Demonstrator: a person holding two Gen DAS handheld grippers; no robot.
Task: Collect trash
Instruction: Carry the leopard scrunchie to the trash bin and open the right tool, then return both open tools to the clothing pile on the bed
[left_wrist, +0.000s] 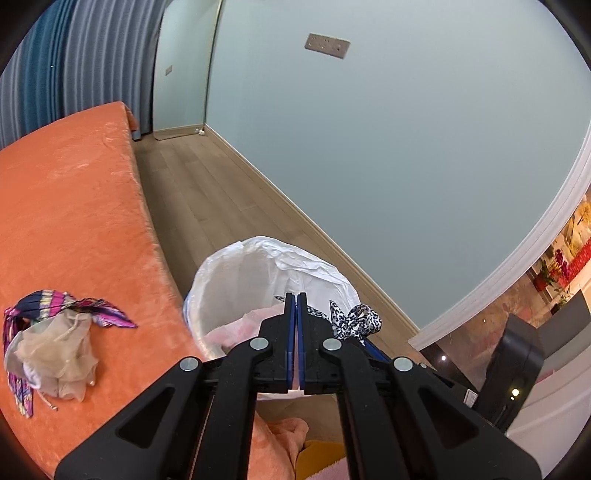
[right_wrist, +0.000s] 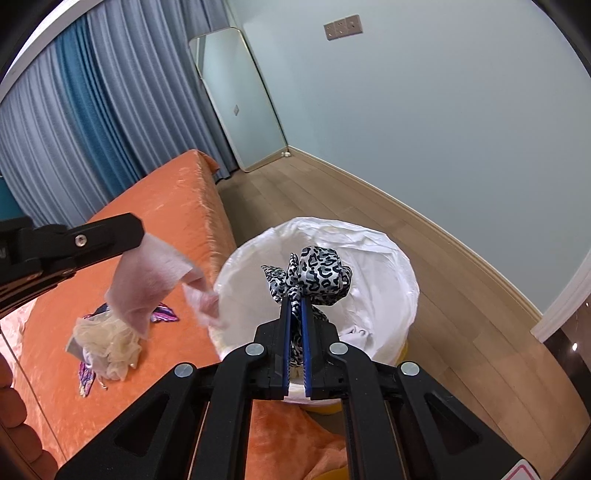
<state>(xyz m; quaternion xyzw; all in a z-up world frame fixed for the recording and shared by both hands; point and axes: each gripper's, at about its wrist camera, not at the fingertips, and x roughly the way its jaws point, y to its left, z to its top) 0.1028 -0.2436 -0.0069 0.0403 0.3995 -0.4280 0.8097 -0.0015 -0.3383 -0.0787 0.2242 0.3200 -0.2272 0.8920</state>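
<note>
The leopard-print cloth sits bunched right over the mouth of the white-lined bin, pinched at its lower end by the right gripper, whose blue-padded fingers are drawn in to a narrow gap with the fabric wedged between them. That gripper points forward and slightly down, its tips above the near side of the bin's opening. Off to the left, the left gripper reaches in from the side, level and above the bed's edge, clamped on a pale pink tissue that hangs down limp, its loose tail drifting close to the bin's rim. From its own camera, the left gripper shows its fingers pressed nearly together, pink sheet visible below them over the bin, and the leopard cloth just to the right. Further left, on the orange bedspread, a heap of cream mesh fabric lies on a purple striped scarf. Wooden floor beyond.
</note>
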